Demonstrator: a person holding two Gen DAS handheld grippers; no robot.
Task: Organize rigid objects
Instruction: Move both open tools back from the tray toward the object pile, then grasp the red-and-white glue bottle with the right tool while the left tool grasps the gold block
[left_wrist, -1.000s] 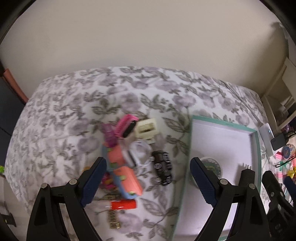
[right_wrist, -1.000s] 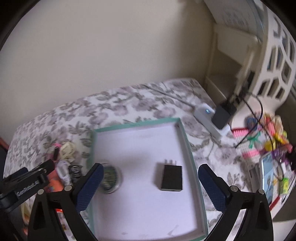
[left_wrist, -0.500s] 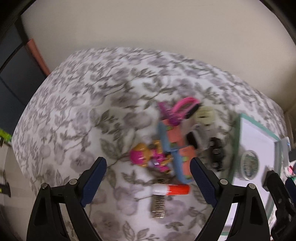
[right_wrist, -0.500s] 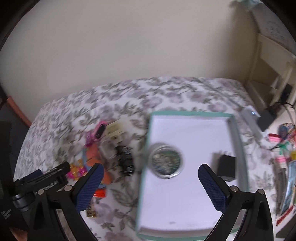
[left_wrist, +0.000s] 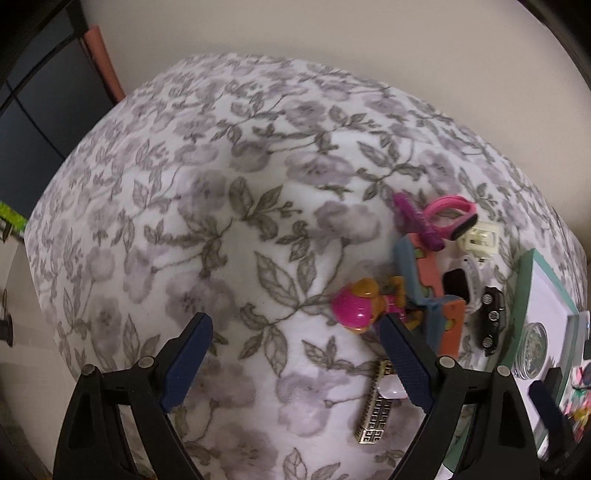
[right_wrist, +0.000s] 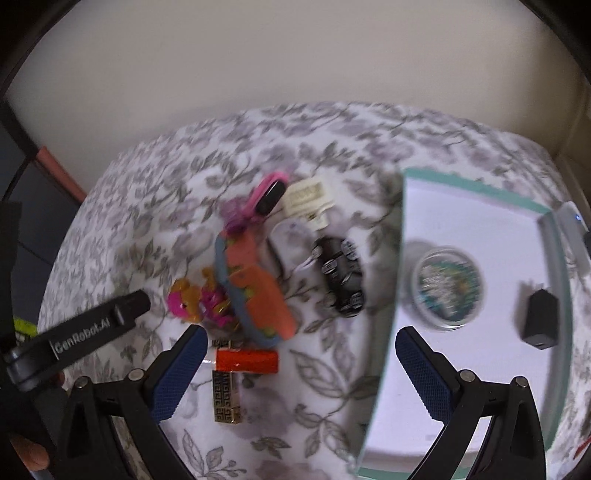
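Left tongs (left_wrist: 291, 363) and right tongs (right_wrist: 301, 373), frame bottom: both wide open, empty. Just beyond, centre: red cylindrical tube (right_wrist: 246, 361), gold patterned bar (right_wrist: 226, 397), toy pile on floral bedspread (right_wrist: 155, 206), still unsorted. Right: teal-rimmed white tray (right_wrist: 476, 192) already holds round tin (right_wrist: 447, 286), black charger (right_wrist: 540, 324).

Floral bedspread (left_wrist: 229, 206) in grey-purple leaves and blooms covers the whole bed, with a plain cream wall (right_wrist: 295, 55) right behind it. Off the left edge there's dark blue furniture (left_wrist: 33, 122) with a salmon-coloured strip (left_wrist: 103, 62) beside it, and something lime green (left_wrist: 11, 218) lower down, too blurry to tell what.
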